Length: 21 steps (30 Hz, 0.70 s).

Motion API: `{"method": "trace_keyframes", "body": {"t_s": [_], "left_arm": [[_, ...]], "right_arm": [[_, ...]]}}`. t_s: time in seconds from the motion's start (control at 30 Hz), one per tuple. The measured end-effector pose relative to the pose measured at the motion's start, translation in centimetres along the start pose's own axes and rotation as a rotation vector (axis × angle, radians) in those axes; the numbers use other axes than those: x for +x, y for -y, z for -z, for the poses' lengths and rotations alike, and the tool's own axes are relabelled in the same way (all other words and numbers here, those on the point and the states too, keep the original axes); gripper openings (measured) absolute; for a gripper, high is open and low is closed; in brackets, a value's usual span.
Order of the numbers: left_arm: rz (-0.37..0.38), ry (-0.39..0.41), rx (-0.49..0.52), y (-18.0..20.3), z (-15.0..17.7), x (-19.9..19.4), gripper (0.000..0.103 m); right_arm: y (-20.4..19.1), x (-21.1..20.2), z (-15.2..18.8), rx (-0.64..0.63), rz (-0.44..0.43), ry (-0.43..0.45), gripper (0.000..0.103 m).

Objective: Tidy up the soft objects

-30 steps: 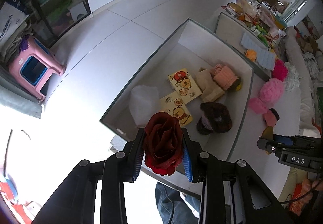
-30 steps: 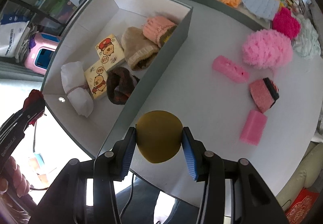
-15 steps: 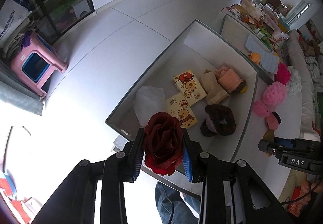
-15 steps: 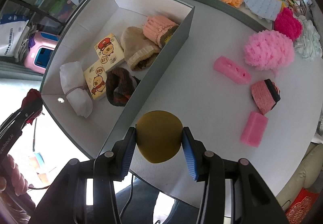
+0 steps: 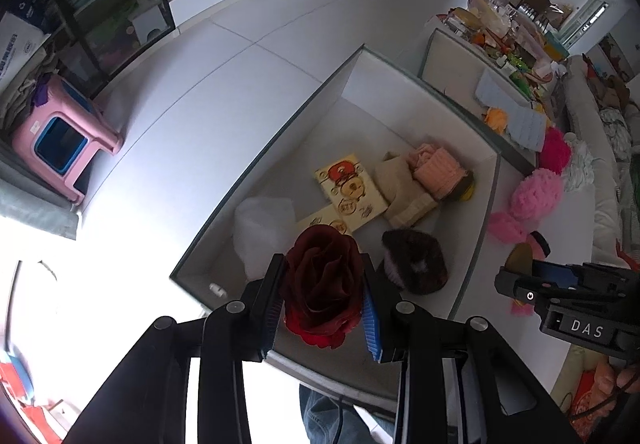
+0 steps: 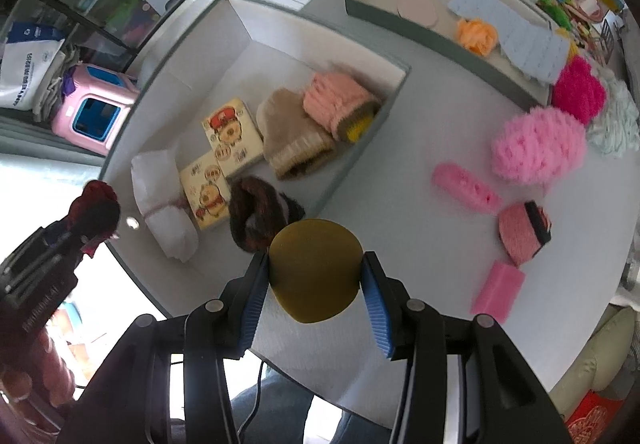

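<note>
A grey table [image 6: 404, 179] carries an open white box [image 5: 494, 179] with grey-green walls. In the box lie a white bundle [image 6: 162, 199], a beige knit hat [image 6: 292, 137], a pink knit piece [image 6: 340, 101], a dark furry ring [image 6: 256, 215] and two yellow packs [image 6: 232, 133] printed with a cartoon figure; their writing is too small to read. On the bare table to the right sit a fluffy pink ball [image 6: 538, 145] and pink sponges [image 6: 498, 286]. The left gripper [image 5: 323, 302] pinches a dark red fabric rose [image 5: 322, 284] over the box's near wall. The right gripper [image 6: 315, 286] squeezes an olive round sponge [image 6: 316, 270] above the table, just beside the box; seen from the left, its body reads "DAS".
</note>
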<state>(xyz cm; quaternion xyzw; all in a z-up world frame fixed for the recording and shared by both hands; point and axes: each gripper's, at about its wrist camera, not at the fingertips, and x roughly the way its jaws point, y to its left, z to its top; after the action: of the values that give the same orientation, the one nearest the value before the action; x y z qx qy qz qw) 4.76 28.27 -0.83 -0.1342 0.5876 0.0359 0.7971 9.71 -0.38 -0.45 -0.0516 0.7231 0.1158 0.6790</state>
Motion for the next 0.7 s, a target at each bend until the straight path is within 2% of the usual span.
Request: {"method": "trace_keyframes", "body": {"t_s": [0.37,0.7], "left_arm": [[-0.01,-0.018,-0.013,0.7,-1.1,1.8,0.035],[-0.079,-0.054,-0.007,1.3,-1.5,3.6,0.035]], "right_arm": [[-1.7,-0.1,-3.5,-0.041,0.012,0.023,0.05],[-3.1,1.9,-5.1,-0.053,0.016,-0.008,0.054]]}}
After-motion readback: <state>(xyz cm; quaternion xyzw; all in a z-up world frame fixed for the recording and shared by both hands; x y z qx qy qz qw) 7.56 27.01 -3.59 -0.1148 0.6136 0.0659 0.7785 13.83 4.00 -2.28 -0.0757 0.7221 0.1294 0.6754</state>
